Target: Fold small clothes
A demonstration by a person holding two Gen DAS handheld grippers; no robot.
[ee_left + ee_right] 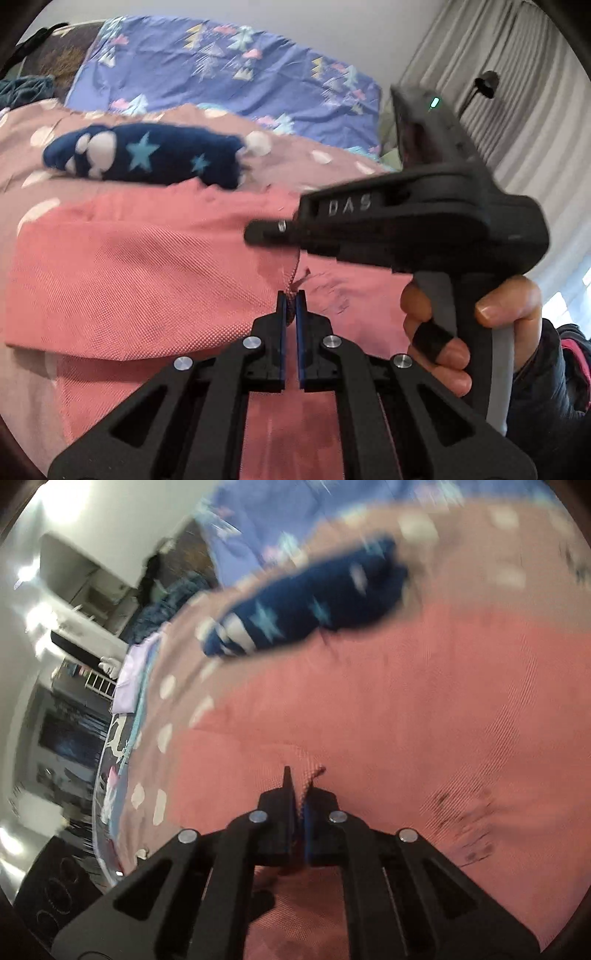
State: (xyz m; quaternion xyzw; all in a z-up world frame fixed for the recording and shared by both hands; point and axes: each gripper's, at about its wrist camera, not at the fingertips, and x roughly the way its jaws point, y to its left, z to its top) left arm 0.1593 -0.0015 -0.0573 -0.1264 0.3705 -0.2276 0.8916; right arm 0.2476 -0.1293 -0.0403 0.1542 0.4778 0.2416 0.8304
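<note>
A coral-pink garment (147, 266) lies spread on the bed and fills the lower half of both views (406, 701). My left gripper (291, 310) is shut on a raised fold of its cloth, which sticks up between the pads. My right gripper (301, 794) is also shut on the pink garment, with a tip of fabric poking out beside its fingers. In the left wrist view the right gripper's black body (406, 229) hangs just above the left one, held by a hand (443, 332). A folded navy garment with stars (147, 155) lies beyond the pink one (306, 609).
The bedcover (314, 155) is dusty pink with white dots. A blue sheet with triangle prints (221, 66) lies behind it. Grey curtains (517, 110) hang at the right. The right wrist view shows the bed's left edge (122, 738) with room furniture beyond, blurred.
</note>
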